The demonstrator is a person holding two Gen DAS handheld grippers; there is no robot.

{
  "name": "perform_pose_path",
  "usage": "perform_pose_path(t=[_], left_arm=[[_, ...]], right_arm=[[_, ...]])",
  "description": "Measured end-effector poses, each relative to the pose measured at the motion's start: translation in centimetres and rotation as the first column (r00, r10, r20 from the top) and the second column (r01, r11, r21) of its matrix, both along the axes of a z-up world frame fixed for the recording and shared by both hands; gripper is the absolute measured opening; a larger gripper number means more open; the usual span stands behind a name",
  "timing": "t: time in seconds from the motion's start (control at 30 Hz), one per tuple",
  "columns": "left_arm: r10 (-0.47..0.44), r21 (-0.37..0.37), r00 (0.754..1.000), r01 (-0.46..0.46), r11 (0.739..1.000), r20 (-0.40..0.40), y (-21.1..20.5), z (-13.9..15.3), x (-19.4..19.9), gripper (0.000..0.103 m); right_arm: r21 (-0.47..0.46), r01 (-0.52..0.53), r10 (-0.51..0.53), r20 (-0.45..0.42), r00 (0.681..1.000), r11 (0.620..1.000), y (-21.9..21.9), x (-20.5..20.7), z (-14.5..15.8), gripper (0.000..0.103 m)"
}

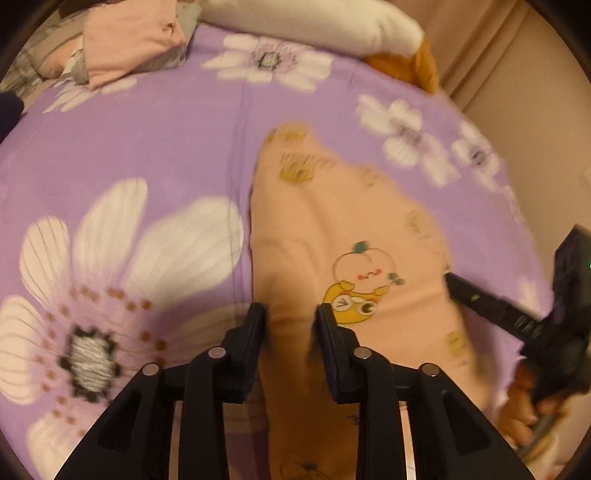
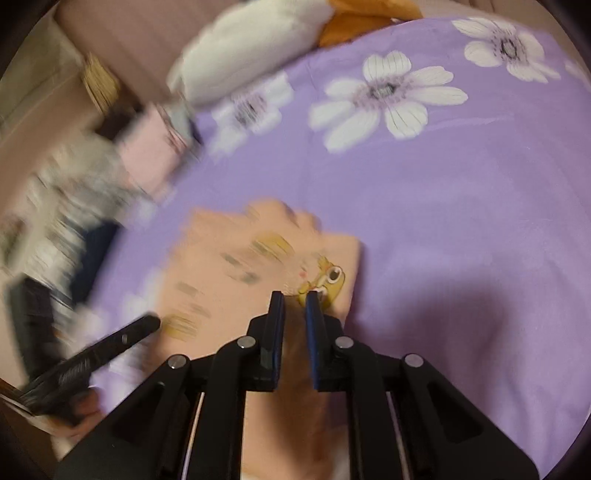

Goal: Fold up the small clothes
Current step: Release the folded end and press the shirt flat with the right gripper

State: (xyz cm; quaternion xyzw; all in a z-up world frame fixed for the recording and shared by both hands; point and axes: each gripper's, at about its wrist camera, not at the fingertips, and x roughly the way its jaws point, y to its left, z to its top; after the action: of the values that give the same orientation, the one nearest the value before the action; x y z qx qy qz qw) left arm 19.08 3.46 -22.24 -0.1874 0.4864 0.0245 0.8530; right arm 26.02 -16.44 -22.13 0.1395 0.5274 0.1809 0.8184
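Your left gripper (image 1: 291,312) pinches fold of peach garment (image 1: 332,229) mid-bed (image 1: 147,140); your right gripper (image 2: 295,297) pinches its other edge, jaws near-closed.

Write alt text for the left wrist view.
The left gripper has its fingers around a raised fold of a peach cartoon-print garment that lies on a purple floral bedsheet. The right gripper reaches the garment's right edge; folded pink clothes and a white pillow lie at the far side.
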Motion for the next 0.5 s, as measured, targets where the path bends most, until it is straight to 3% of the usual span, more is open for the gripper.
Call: perform_pose_path(t=[0.07, 0.1, 0.17, 0.2, 0.3, 0.33, 0.4, 0.47, 0.5], left_arm=[[0.049, -0.066, 0.999, -0.048, 0.997, 0.013, 0.9, 0.7, -1.1, 0.031], [0.058, -0.112, 0.998, -0.056, 0.992, 0.013, 1.5, 1.1, -1.9, 0.031], [0.060, -0.146, 0.998, -0.056, 0.988, 0.023, 2.1, 1.6, -3.1, 0.031], [0.039, -0.107, 0.999, -0.037, 0.994, 0.021, 1.7, 1.7, -3.6, 0.031], [-0.012, -0.009, 1.000, 0.012, 1.000, 0.016, -0.3, 1.0, -5.3, 0.031], [-0.010, -0.003, 1.000, 0.010, 1.000, 0.015, -0.9, 0.8, -5.4, 0.031], [0.011, -0.018, 1.000, -0.010, 1.000, 0.020, -1.5, 0.9, -5.7, 0.032], [0.038, -0.083, 0.999, -0.038, 0.996, -0.005, -1.1, 1.1, -6.3, 0.031], [0.020, -0.098, 1.000, -0.020, 0.995, 0.000, -1.0, 1.4, -7.0, 0.031]], right_arm=[[0.151, 0.099, -0.092, -0.052, 0.994, 0.984, -2.2, -0.3, 0.4, 0.011], [0.169, 0.095, -0.091, -0.030, 0.995, 0.981, -2.6, -0.8, 1.3, 0.016], [0.109, 0.065, -0.073, 0.064, 0.995, 0.992, -2.4, -2.2, 3.6, 0.017], [0.075, 0.036, -0.044, 0.099, 0.994, 0.997, -2.1, -3.3, 4.6, 0.018], [0.112, -0.065, 0.056, 0.081, 0.995, 0.992, -1.1, -5.6, 4.2, 0.016], [0.054, -0.078, 0.075, 0.049, 0.996, 0.996, -0.5, -6.3, 3.1, 0.016], [-0.089, -0.084, 0.088, 0.046, 0.995, 0.992, 0.5, -7.5, 1.5, 0.011], [-0.085, -0.066, 0.072, 0.071, 0.995, 0.994, 0.6, -8.2, 2.4, 0.012], [-0.030, -0.090, 0.093, 0.097, 0.991, 0.995, 0.5, -9.1, 3.4, 0.018]])
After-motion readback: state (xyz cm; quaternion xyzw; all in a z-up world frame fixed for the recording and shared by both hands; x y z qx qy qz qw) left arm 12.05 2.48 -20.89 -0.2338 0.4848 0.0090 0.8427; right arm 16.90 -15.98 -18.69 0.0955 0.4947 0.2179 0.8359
